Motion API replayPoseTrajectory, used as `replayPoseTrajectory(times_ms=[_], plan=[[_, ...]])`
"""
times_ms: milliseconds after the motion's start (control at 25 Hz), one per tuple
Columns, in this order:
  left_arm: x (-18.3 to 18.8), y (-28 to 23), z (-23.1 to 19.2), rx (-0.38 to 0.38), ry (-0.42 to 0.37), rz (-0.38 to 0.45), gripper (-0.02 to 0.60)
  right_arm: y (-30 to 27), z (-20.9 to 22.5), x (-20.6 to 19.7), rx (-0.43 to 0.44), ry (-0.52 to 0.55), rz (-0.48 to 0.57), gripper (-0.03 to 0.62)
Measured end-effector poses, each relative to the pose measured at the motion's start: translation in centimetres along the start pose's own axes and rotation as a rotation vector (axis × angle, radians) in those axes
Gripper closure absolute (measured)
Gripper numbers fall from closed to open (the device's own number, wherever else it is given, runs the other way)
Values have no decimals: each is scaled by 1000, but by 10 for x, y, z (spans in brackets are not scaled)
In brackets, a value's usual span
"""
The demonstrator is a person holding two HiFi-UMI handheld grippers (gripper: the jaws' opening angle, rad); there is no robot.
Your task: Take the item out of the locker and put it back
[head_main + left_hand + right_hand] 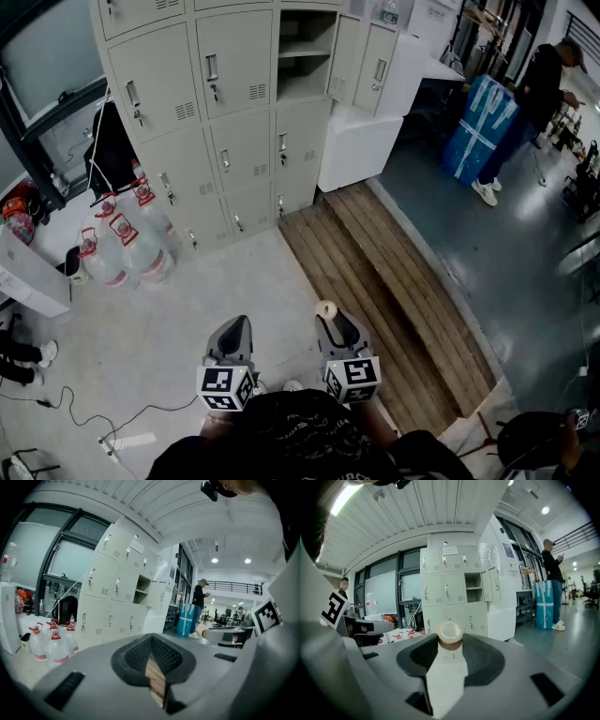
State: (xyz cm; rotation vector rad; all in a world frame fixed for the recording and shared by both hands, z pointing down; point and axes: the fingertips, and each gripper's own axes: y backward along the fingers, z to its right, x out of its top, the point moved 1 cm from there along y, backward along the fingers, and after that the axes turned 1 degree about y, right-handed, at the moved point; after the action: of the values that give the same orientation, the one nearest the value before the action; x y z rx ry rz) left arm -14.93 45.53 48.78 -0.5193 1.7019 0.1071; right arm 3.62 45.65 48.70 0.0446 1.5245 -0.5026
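A small roll of beige tape [450, 635] sits between the tips of my right gripper [451, 645], which is shut on it. From the head view the roll [325, 308] shows at the front of the right gripper [331, 322], held above the floor. My left gripper [234, 325] hangs beside it with its jaws together and nothing in them [152, 641]. The grey bank of lockers [230, 122] stands some way ahead. One upper compartment [306, 52] is open, with its doors [366, 52] swung to the right. That open compartment [474, 581] is also in the right gripper view.
Several large water jugs [122, 246] stand on the floor left of the lockers. A wooden plank platform [380, 286] runs ahead on the right, beside a white cabinet [361, 145]. A person [539, 89] stands by a blue wrapped bundle [480, 127] far right. Cables [56, 405] lie at lower left.
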Motion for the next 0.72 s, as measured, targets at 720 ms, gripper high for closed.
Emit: replayPoseTrajectory(times_ms=[720], plan=[[-17, -21, 34, -14, -32, -12, 574, 29, 47, -23, -70, -65, 22, 427]])
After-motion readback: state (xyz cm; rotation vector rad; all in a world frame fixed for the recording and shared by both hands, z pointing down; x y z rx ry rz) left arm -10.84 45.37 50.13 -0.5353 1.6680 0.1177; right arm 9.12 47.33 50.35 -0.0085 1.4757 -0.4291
